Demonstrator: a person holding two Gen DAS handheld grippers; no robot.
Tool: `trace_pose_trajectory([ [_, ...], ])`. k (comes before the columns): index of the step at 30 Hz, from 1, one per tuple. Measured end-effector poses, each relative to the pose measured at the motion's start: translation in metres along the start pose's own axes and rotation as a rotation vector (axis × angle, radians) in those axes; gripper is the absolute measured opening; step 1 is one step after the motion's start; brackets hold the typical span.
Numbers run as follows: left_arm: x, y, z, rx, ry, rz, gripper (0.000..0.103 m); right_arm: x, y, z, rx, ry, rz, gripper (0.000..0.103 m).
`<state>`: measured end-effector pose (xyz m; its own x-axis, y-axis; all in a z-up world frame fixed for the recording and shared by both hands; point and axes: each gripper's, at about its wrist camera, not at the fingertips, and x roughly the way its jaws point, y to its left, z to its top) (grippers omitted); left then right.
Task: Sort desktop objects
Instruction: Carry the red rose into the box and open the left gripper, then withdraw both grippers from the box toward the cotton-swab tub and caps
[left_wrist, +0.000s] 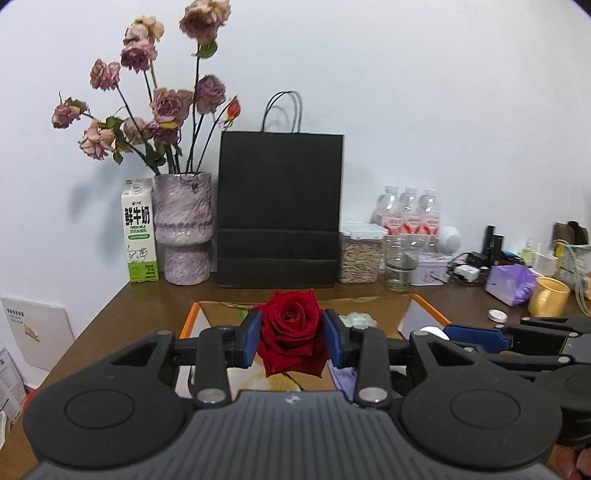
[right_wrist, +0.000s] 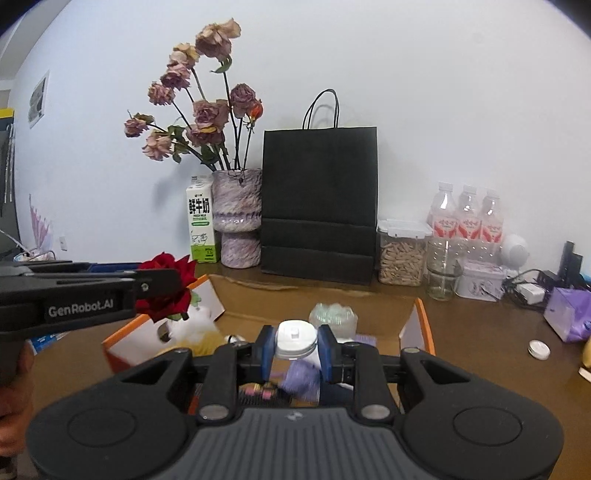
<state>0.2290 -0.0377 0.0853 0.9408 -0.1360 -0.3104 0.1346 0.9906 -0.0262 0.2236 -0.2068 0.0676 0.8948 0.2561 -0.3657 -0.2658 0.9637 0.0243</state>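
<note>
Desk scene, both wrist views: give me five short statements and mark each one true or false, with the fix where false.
1. The left gripper is shut on a red rose. True.
2. The right gripper holds nothing. False: it is shut on a white-capped bottle.
3. The black paper bag stands between the purple vase and the clear container of seeds. True.
4. The milk carton lies on its side. False: it stands upright beside the vase.
5. The flowers in the vase are fresh and red. False: the dried roses are faded pink and wilted.
</note>
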Motion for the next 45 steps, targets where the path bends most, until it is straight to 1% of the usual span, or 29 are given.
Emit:
trace_pose_trajectory([
  [5, 0.037, 0.005, -0.003, -0.064, 0.022, 0.027, 0.037, 0.042, -0.004, 0.008, -0.003, 0.015, 0.008, 0.024],
  [8, 0.054, 0.005, -0.013, -0.040, 0.057, 0.040, 0.037, 0.061, -0.013, 0.001, 0.031, 0.032, 0.028, 0.024],
  [10, 0.061, 0.005, -0.018, -0.024, 0.076, 0.056, 0.037, 0.068, -0.016, -0.007, 0.034, 0.061, 0.034, 0.024],
  [13, 0.068, 0.006, -0.024, -0.013, 0.094, 0.061, 0.037, 0.076, -0.021, -0.015, 0.048, 0.090, 0.040, 0.024],
  [18, 0.068, 0.003, -0.028, 0.001, 0.098, 0.063, 0.037, 0.076, -0.017, -0.020, 0.032, 0.087, 0.032, 0.024],
  [19, 0.067, 0.003, -0.029, 0.003, 0.094, 0.064, 0.039, 0.074, -0.017, -0.020, 0.029, 0.084, 0.031, 0.024],
  [21, 0.065, 0.002, -0.029, 0.005, 0.081, 0.071, 0.049, 0.072, -0.015, -0.020, 0.025, 0.074, 0.020, 0.027],
  [22, 0.064, 0.002, -0.029, 0.003, 0.074, 0.076, 0.066, 0.071, -0.015, -0.020, 0.022, 0.070, 0.012, 0.026],
  [23, 0.062, 0.002, -0.028, 0.000, 0.065, 0.085, 0.083, 0.070, -0.015, -0.020, 0.018, 0.064, 0.001, 0.029],
  [24, 0.059, 0.002, -0.028, -0.001, 0.048, 0.095, 0.089, 0.069, -0.014, -0.019, 0.017, 0.060, -0.004, 0.039],
  [25, 0.056, 0.002, -0.027, 0.000, 0.029, 0.104, 0.096, 0.067, -0.014, -0.019, 0.015, 0.055, -0.008, 0.045],
  [26, 0.053, 0.002, -0.026, 0.001, 0.015, 0.106, 0.103, 0.066, -0.014, -0.019, 0.013, 0.047, -0.011, 0.059],
  [27, 0.049, 0.003, -0.025, 0.000, -0.002, 0.103, 0.103, 0.064, -0.013, -0.018, 0.010, 0.037, -0.017, 0.073],
  [28, 0.046, 0.003, -0.024, -0.004, -0.019, 0.102, 0.103, 0.061, -0.012, -0.018, 0.005, 0.025, -0.024, 0.080],
  [29, 0.044, 0.003, -0.024, -0.007, -0.026, 0.102, 0.103, 0.058, -0.012, -0.017, -0.001, 0.012, -0.030, 0.089],
  [30, 0.043, 0.004, -0.023, -0.010, -0.028, 0.100, 0.103, 0.055, -0.011, -0.016, -0.004, -0.004, -0.036, 0.095],
  [31, 0.042, 0.004, -0.022, -0.013, -0.027, 0.098, 0.103, 0.053, -0.011, -0.015, -0.006, -0.017, -0.041, 0.097],
  [32, 0.042, 0.004, -0.021, -0.016, -0.022, 0.099, 0.103, 0.050, -0.011, -0.014, -0.006, -0.028, -0.045, 0.103],
  [45, 0.040, 0.006, -0.021, -0.034, -0.009, 0.105, 0.103, 0.043, -0.007, -0.012, -0.026, -0.026, -0.059, 0.103],
])
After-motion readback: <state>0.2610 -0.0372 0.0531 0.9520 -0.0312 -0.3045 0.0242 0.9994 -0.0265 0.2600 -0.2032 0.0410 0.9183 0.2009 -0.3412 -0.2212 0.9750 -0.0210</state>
